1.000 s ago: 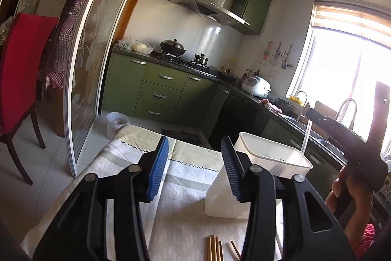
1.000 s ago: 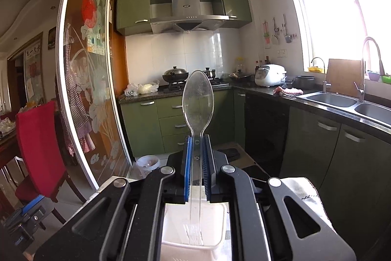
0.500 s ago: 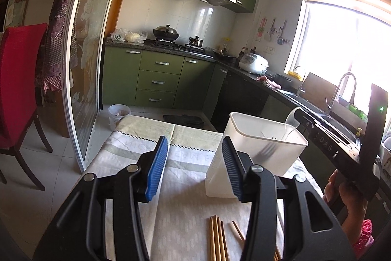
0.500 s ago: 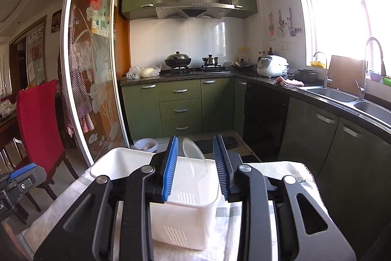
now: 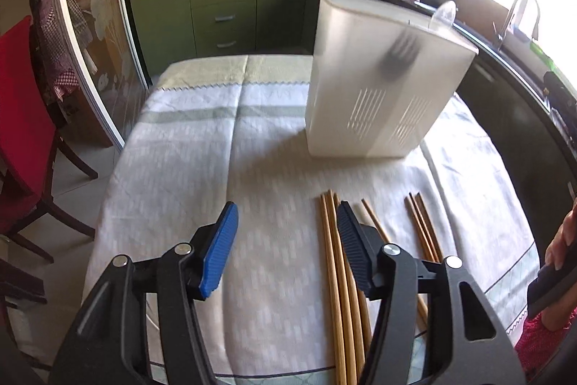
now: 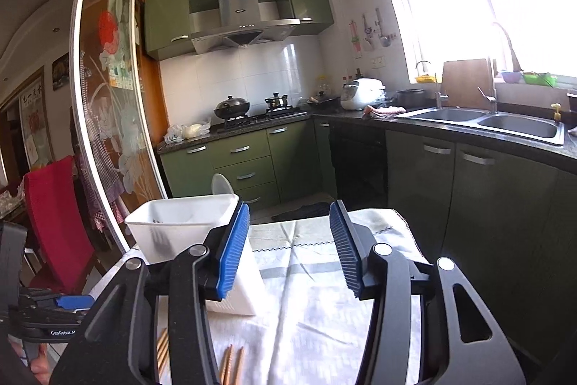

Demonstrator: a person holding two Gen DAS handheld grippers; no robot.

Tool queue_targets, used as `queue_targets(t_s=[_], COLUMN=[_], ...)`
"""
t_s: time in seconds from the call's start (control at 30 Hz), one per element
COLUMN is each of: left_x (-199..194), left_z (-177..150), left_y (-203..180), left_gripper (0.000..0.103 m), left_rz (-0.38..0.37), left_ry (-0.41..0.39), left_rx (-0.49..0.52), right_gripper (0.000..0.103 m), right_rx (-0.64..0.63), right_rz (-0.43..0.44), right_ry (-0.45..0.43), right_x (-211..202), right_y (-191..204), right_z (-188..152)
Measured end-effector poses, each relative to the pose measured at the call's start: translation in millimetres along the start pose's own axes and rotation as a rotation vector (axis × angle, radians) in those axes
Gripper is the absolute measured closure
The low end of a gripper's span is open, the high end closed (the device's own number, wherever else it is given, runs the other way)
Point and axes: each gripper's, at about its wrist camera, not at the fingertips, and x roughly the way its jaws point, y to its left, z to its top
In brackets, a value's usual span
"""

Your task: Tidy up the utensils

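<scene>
A white plastic utensil holder (image 5: 375, 89) stands upright on the table; a clear plastic spoon (image 5: 444, 15) sticks out of its top and a dark fork (image 5: 396, 60) shows through its wall. Several wooden chopsticks (image 5: 337, 276) lie on the cloth near me. My left gripper (image 5: 286, 244) is open and empty, low over the cloth just left of the chopsticks. In the right wrist view, my right gripper (image 6: 290, 248) is open and empty, to the right of the holder (image 6: 180, 230), with the spoon (image 6: 220, 184) standing in it and chopstick tips (image 6: 230, 363) below.
The table carries a pale patterned cloth (image 5: 202, 139). A red chair (image 5: 18, 132) stands at the left and a glass sliding door (image 5: 90, 35) behind it. Green kitchen cabinets (image 6: 252, 161) and a sink (image 6: 487, 121) lie beyond the table.
My right gripper opened, left the clear spoon in the holder and drew back to the right. My left gripper tilted down over the chopsticks.
</scene>
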Motion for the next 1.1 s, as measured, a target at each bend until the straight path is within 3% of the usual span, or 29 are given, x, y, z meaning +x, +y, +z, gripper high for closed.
queue_targets(t_s=[0.13, 0.2, 0.27, 0.4, 0.6, 0.83, 1.1], left_x=[17.1, 23.8, 28.4, 33.8, 47.4, 48.3, 48.6], left_z=[-8.6, -11.5, -13.2, -16.5, -20.3, -20.5, -22.2], left_y=[-14.7, -16.6, -17.4, -18.8, -16.7, -17.2, -33.2], left_gripper=[0.061, 0.074, 0.078, 0.079, 0.087, 0.088, 0.088], left_rz=[0.04, 0.051, 0.061, 0.091, 0.106, 0.068, 0.148], left_ry=[0.088, 0.129, 0.158, 0.184, 0.228, 0.237, 0.219], left_rx=[0.052, 0.054, 0.054, 0.065, 0.058, 0.033, 0.107], right_gripper=[0.056, 0.056, 0.055, 0.054, 0.053, 0.053, 0.053], right_rx=[0.108, 0.135, 0.135, 0.132, 0.141, 0.142, 0.144], right_rz=[-0.006, -0.003, -0.005, 0.005, 0.013, 0.021, 0.024], right_ry=[0.042, 0.048, 0.042, 0.041, 0.051, 0.072, 0.087], right_x=[4.4, 4.3, 5.4, 4.6, 9.2, 13.1, 15.7], right_y=[-33.2, -43.1, -45.7, -47.3, -43.2, -42.4, -40.6], right_z=[-9.5, -11.1, -9.0, -9.5, -5.6, -7.6, -9.4])
